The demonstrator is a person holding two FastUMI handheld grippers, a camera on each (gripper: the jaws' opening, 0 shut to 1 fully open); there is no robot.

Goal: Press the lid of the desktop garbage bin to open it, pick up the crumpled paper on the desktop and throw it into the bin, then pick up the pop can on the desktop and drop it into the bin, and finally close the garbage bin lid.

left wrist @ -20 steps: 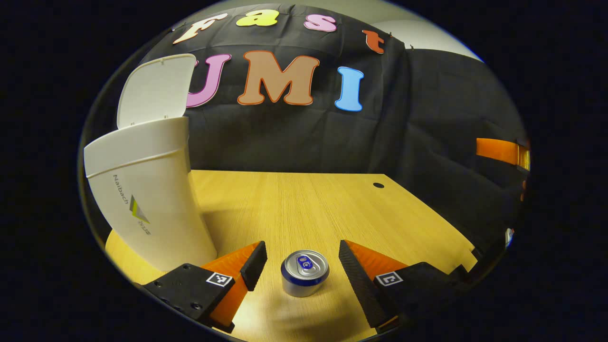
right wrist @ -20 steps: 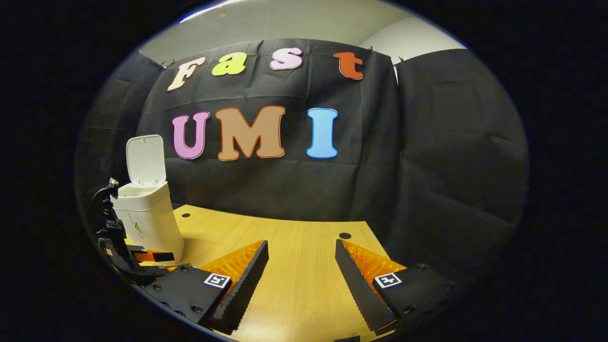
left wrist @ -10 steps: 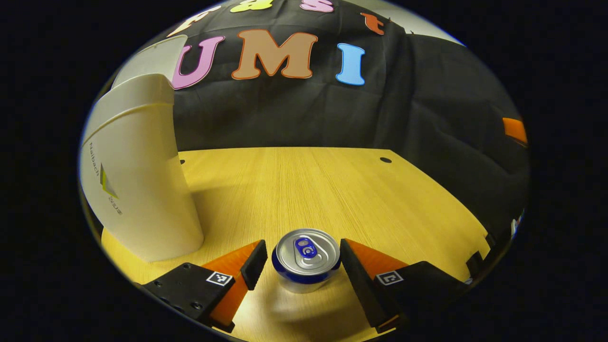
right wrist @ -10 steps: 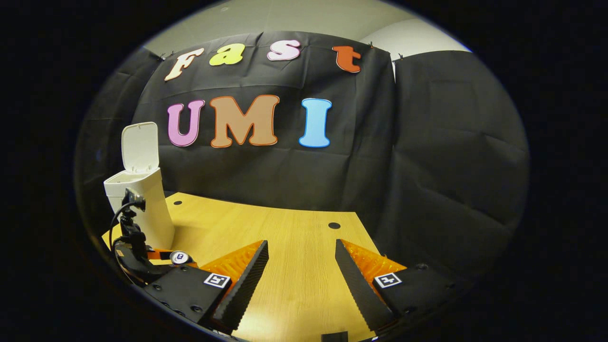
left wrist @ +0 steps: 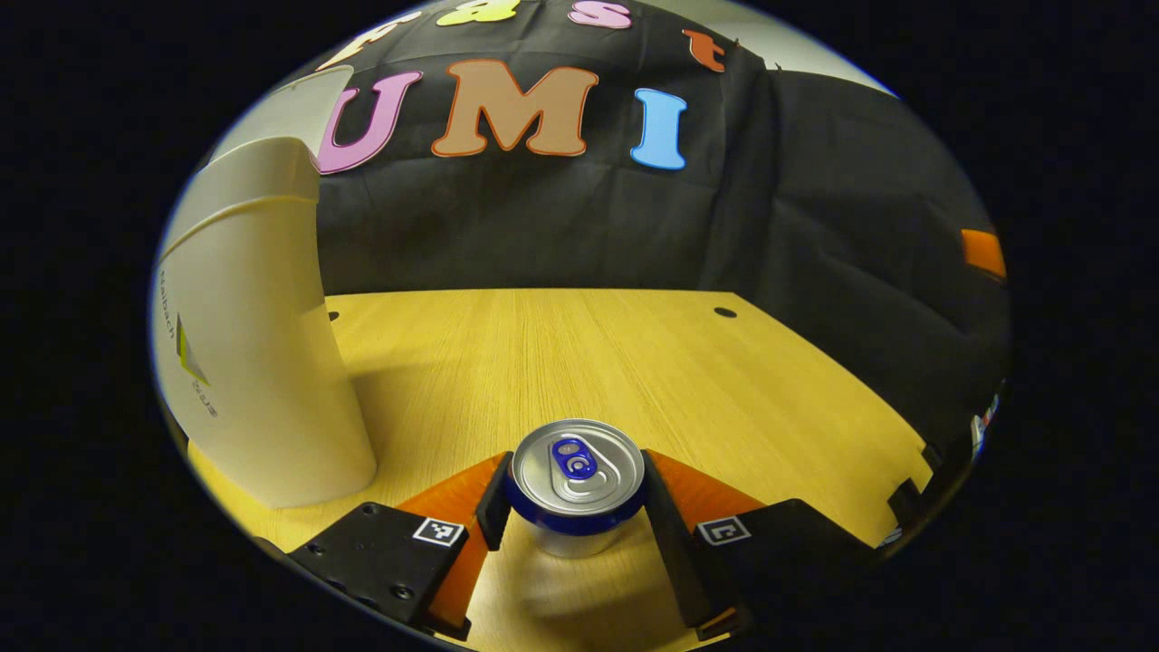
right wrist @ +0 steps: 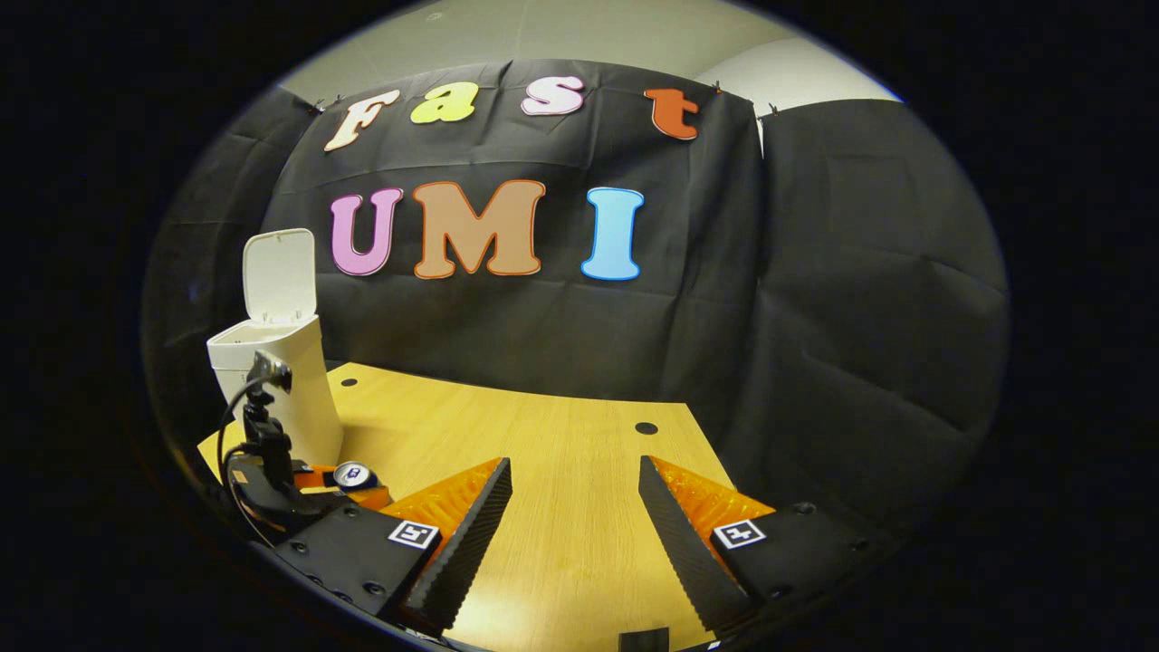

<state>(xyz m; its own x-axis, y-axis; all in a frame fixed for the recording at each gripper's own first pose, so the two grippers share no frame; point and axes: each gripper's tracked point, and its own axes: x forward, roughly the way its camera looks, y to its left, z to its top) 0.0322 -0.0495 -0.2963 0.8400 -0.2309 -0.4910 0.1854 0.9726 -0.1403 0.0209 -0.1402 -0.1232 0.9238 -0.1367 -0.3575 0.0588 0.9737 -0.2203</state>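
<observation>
On desk, left tongs (left wrist: pixel 577 493) gripping upright can (left wrist: pixel 578 471) (bin (left wrist: pixel 249 335) lid up)

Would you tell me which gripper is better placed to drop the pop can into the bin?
Left. The left gripper has both fingers against the pop can, beside the open bin. The right gripper hangs open over bare desktop, farther off.

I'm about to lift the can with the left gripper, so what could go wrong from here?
1. The left gripper clasps the pop can just under its top rim, so the can might slip or tilt when lifted.
2. The garbage bin stands close beside the can; swinging the can up could knock its wall.
3. The lid stands upright and open; a bump from the can may drop it shut.
</observation>
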